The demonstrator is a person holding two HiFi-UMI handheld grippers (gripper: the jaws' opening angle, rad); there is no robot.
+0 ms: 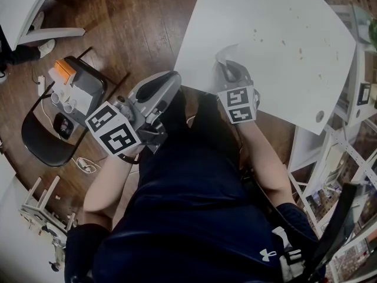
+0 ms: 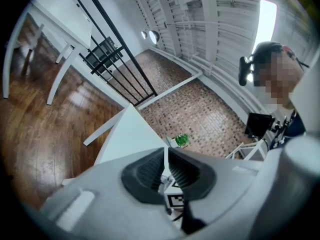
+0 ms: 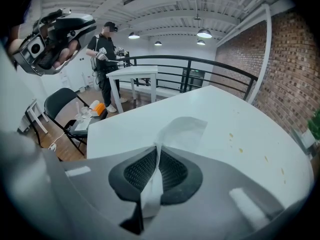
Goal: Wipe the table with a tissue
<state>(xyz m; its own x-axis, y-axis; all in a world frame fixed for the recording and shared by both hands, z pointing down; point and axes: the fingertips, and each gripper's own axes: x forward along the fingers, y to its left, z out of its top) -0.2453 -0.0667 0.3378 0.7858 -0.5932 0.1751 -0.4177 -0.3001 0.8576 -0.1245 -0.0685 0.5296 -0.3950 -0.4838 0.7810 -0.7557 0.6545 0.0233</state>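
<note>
White laminate tabletop fills the upper right of the head view, with a black metal chair on the brown wooden floor to its left. The right gripper tilts down over the table's near edge, its jaws clamped on a thin white tissue whose free end fans out just ahead of the tips, over the surface. The left gripper hangs beside the table's corner, jaws together, holding nothing. Small brown specks dot the table beyond the tissue.
</note>
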